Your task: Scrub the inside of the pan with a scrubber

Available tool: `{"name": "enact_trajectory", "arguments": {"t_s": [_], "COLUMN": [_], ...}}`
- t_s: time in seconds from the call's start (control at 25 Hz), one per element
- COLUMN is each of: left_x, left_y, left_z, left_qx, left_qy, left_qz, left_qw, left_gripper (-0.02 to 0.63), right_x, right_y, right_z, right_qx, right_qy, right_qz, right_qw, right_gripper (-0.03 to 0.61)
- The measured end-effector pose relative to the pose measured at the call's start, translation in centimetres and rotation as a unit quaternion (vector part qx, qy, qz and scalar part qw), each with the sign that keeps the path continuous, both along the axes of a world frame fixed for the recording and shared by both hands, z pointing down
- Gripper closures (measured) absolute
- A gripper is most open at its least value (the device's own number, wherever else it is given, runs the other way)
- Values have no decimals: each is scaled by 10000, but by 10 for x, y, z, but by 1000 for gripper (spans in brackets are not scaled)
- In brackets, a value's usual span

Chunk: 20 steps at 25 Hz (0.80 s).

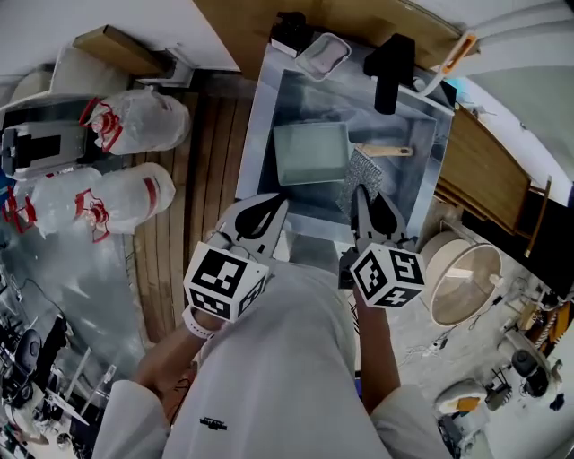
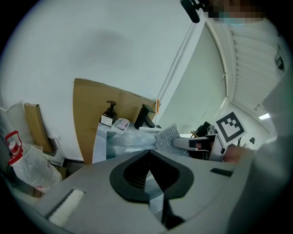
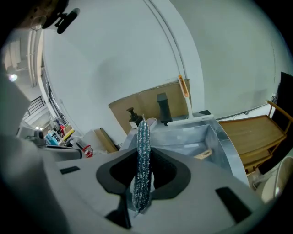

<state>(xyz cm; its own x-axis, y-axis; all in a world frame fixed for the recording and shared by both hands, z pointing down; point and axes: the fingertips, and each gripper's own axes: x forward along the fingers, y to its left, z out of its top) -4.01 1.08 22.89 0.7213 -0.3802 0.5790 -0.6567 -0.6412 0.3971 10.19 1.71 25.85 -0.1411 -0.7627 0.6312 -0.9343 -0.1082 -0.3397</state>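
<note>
Grips a silvery mesh scrubber edge-on in the right hand-held gripper, jaws pressed onto its two flat faces, most of the mesh sticking out past the tips. Shows the same scrubber in the head view, hanging from that right hand-held gripper over the steel sink. Places the pan, square and pale green, flat on the sink bottom, with its wooden handle pointing toward the right wall. Puts the scrubber just beside the pan's right edge and near the handle; cannot tell whether it touches either. Keeps the left hand-held gripper at the near rim of the sink, just short of the pan. Reads, in the left gripper view, as a left hand-held gripper with jaws closed tip to tip and nothing between them. Finds at the far end of the sink a black faucet, a soap dish and a dark soap dispenser. Leaves two clear plastic bags with red print well apart on the left.
</note>
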Motion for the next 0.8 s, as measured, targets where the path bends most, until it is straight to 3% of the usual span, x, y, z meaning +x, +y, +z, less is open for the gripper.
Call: {"name": "enact_trajectory", "arguments": {"t_s": [0.32, 0.8], "left_x": [13, 5], "left_y": [-19, -31], "left_z": [55, 120], "left_qx": [-356, -850], "left_qy": [-61, -208], "left_qz": [-81, -49], "left_qw": [9993, 9962], "left_gripper": [609, 609], "right_x": [11, 8], "right_y": [-27, -51], "right_z": [77, 177], "right_qx": [-672, -1638], "right_qy": [99, 45], "right_qz": [8, 610], "right_qw": [9977, 9846], "right_gripper": [520, 520]}}
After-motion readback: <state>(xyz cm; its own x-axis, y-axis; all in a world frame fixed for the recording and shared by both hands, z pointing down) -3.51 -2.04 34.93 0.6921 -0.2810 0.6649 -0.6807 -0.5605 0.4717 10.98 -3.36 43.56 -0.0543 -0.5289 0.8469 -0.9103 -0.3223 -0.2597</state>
